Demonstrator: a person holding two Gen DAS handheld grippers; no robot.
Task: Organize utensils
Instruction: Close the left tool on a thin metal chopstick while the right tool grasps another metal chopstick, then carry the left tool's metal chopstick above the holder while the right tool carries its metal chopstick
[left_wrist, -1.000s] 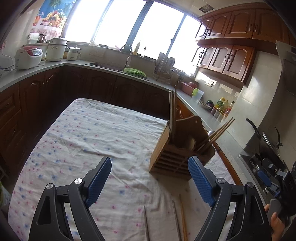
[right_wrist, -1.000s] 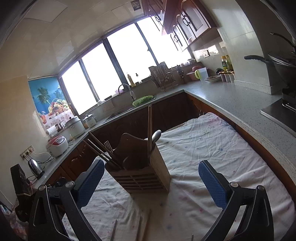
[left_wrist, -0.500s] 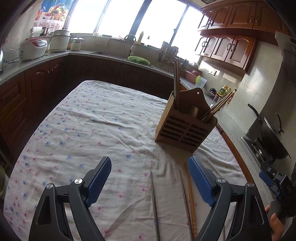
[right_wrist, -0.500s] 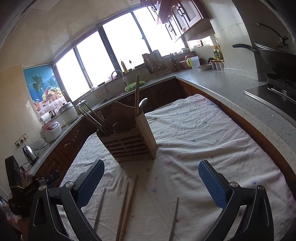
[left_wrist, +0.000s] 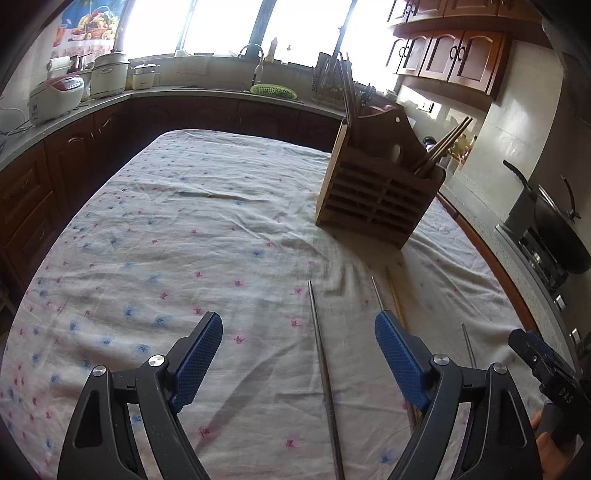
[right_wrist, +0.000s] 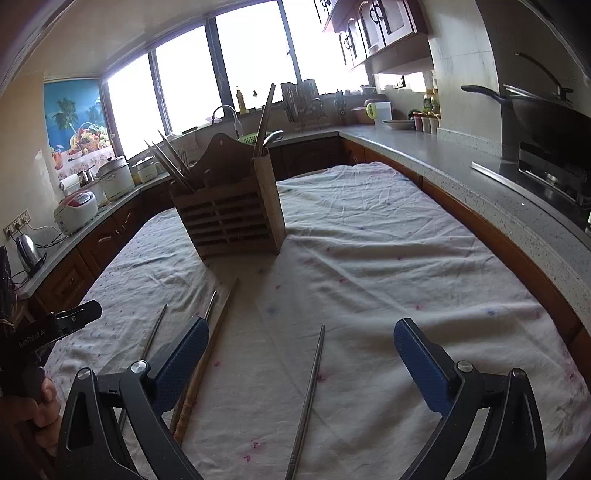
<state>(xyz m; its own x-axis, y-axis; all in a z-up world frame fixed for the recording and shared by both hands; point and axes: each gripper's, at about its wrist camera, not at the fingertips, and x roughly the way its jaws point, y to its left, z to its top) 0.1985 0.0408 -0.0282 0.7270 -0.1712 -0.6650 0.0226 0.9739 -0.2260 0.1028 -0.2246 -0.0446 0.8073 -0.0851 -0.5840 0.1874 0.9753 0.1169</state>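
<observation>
A wooden utensil holder (left_wrist: 376, 192) stands on the cloth-covered table, with chopsticks and a spoon in it; it also shows in the right wrist view (right_wrist: 231, 214). Several chopsticks lie loose on the cloth in front of it. My left gripper (left_wrist: 299, 354) is open and empty above a metal chopstick (left_wrist: 325, 373). A second metal chopstick (left_wrist: 378, 295) and a wooden one (left_wrist: 395, 299) lie by its right finger. My right gripper (right_wrist: 299, 358) is open and empty above another metal chopstick (right_wrist: 306, 398). A wooden chopstick (right_wrist: 207, 362) lies by its left finger.
The table has a white flowered cloth (left_wrist: 184, 240). Kitchen counters surround it, with rice cookers (left_wrist: 55, 96) at the left and a wok on the stove (right_wrist: 535, 110) at the right. The other hand-held gripper shows at the edge of each view.
Both grippers have pulled back from the holder and tilted down toward the cloth. The loose chopsticks have come into full view between the fingers. Both stay open.
</observation>
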